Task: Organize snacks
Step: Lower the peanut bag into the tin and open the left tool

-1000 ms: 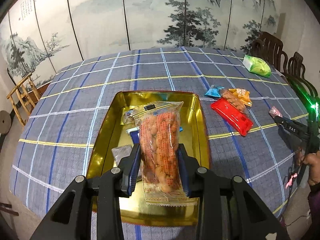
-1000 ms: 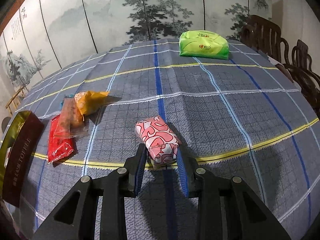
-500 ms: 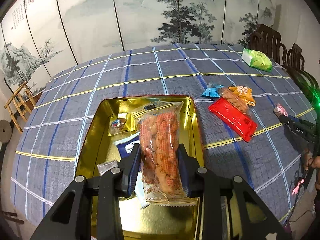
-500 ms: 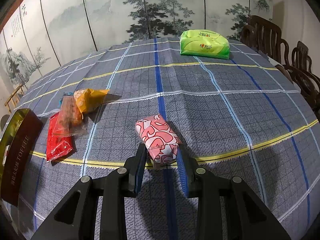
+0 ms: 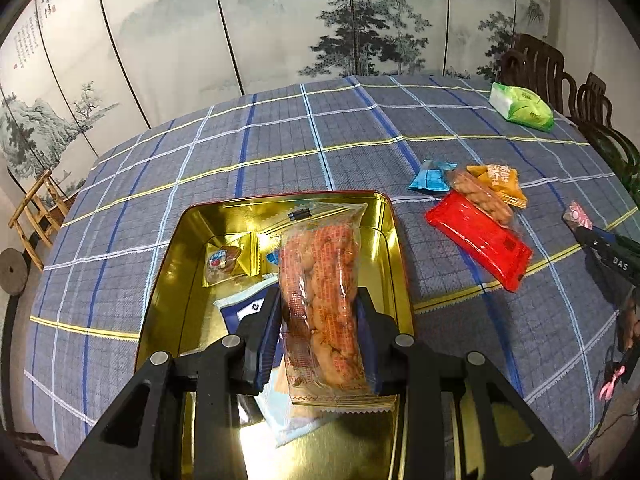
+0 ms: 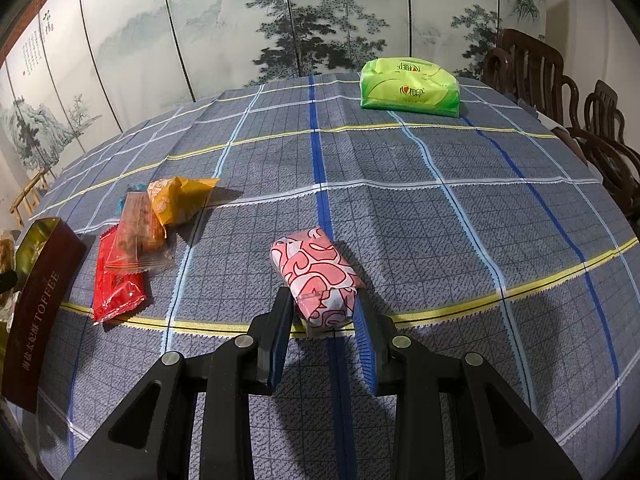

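Observation:
A long clear packet of orange twisted snacks (image 5: 320, 300) is clamped in my left gripper (image 5: 318, 304) and hangs over the gold tin (image 5: 394, 264), which holds several small packets. On the cloth lies a pink-and-white wrapped snack (image 6: 316, 276), and my right gripper (image 6: 322, 312) is shut on its near end. The right gripper (image 5: 580, 230) also shows at the right edge of the left wrist view, with the pink snack (image 5: 576, 216) at its tip. A red packet (image 5: 480, 242), a clear packet of brown snacks (image 5: 478, 196), an orange packet (image 5: 498, 180) and a blue one (image 5: 430, 178) lie together right of the tin.
The dark red side of the tin (image 6: 38, 300), marked TOFFEE, stands at the left edge of the right wrist view. A green tissue pack (image 6: 410, 86) sits at the far side of the checked tablecloth (image 6: 440, 220). Dark wooden chairs (image 6: 560, 92) stand at the right, a painted screen (image 6: 280, 20) behind.
My left gripper has moved left and lower over the tin with the orange packet, so more of the tin's contents show. The right gripper and the pink snack have stayed put.

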{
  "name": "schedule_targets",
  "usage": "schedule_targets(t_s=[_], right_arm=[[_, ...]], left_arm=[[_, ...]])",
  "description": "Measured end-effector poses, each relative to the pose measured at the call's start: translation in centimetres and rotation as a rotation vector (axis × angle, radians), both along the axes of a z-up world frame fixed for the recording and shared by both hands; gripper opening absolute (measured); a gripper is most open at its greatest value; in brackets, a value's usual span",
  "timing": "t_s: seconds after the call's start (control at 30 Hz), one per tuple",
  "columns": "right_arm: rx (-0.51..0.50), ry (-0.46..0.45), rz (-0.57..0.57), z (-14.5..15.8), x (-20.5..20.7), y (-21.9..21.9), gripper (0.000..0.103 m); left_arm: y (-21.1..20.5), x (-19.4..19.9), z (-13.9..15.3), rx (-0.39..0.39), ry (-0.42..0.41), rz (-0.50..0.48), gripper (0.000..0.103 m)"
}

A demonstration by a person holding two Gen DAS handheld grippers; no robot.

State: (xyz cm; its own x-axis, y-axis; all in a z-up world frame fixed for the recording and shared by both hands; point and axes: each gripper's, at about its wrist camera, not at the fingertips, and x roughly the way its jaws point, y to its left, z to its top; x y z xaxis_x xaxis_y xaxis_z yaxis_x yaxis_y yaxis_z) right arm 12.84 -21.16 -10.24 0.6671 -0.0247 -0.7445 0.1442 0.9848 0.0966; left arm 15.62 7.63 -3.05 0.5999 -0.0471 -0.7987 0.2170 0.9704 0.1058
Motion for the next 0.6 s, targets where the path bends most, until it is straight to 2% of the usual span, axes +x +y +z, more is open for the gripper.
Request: schedule_targets(t_s=[0.6], right_arm=[[0.0,0.002,0.001,0.0,0.0,0.0,0.031]], left_arm=[[-1.5,3.4,-1.3,0.025,0.04,-0.017,0.032]])
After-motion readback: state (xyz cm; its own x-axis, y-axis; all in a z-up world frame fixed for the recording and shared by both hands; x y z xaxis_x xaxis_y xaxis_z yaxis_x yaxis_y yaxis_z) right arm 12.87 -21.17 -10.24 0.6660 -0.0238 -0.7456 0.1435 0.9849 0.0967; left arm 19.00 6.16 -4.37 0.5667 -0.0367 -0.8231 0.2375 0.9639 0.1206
